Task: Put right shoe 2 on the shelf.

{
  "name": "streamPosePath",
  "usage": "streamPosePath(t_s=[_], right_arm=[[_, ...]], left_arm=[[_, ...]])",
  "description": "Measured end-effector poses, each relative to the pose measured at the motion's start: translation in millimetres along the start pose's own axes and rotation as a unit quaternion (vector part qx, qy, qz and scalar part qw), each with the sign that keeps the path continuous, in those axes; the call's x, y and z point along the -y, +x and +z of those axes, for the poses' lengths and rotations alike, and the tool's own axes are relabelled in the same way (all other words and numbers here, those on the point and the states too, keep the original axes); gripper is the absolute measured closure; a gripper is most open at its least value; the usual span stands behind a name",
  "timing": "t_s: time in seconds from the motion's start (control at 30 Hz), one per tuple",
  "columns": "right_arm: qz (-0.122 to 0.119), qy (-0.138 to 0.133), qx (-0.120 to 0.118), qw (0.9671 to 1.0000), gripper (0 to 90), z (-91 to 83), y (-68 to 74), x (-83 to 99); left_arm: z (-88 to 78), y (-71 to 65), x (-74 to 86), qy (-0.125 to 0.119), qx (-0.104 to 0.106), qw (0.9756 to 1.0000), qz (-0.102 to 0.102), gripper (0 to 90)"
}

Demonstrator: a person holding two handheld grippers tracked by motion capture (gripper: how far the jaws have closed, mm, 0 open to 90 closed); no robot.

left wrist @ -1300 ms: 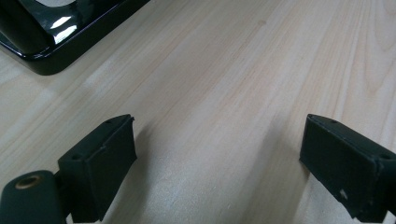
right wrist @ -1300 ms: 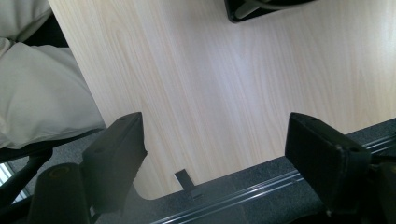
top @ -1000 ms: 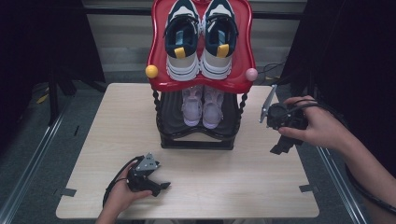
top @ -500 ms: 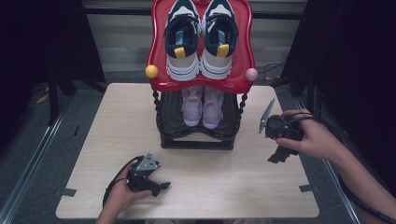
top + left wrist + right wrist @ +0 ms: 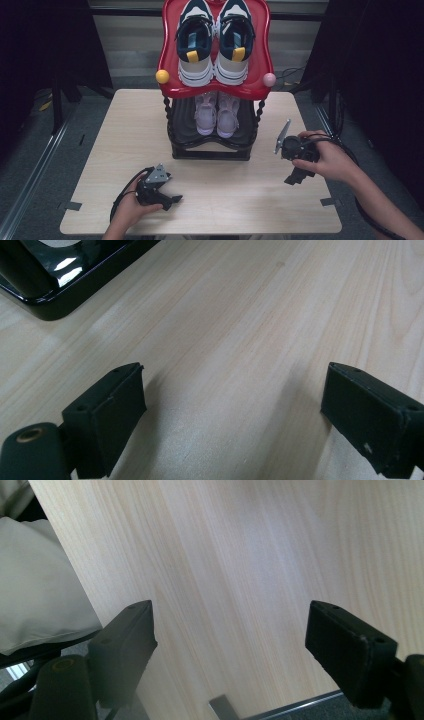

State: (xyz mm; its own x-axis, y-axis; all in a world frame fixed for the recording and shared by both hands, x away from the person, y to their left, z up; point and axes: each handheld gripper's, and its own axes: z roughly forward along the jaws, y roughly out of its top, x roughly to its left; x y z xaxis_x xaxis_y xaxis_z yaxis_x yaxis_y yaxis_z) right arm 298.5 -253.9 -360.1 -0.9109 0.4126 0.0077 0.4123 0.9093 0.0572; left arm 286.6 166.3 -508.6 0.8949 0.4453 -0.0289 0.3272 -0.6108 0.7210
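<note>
Left gripper (image 5: 172, 200): lower left, on table (image 5: 125, 140), jaws apart, empty | Right gripper (image 5: 294, 178): right of centre, jaws apart, empty | Shoe rack (image 5: 215, 85): top centre, two shoe pairs shelved

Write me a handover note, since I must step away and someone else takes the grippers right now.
Left gripper: jaws open, empty, resting low on the pale wooden table.
Right gripper: jaws open, empty, near the table's right edge.
Navy-and-white sneakers sit on the red top tray of the two-tier shoe rack; pale lilac sneakers sit on its black lower shelf.
Done: both pairs appear shelved.
Left: nothing obvious; nothing is in hand.
</note>
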Motion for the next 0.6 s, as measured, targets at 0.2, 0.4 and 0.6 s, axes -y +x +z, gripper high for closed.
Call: streamPosePath(t_s=[0.2,0.4,0.6], right_arm=[[0.007,0.01,-0.003,0.9999,19.5,15.1,2.7,1.1],[0.001,-0.001,-0.009,1.0,19.4,30.8,3.2,4.1],[0.002,-0.015,-0.013,0.9998,19.4,46.0,4.1,8.8]], left_arm=[[0.1,-0.2,0.0,0.0,0.001,1.0,-0.001,9.8],[-0.2,0.1,0.0,0.002,0.001,1.0,0.001,9.8],[-0.2,0.1,0.0,0.002,0.001,1.0,0.001,9.8]])
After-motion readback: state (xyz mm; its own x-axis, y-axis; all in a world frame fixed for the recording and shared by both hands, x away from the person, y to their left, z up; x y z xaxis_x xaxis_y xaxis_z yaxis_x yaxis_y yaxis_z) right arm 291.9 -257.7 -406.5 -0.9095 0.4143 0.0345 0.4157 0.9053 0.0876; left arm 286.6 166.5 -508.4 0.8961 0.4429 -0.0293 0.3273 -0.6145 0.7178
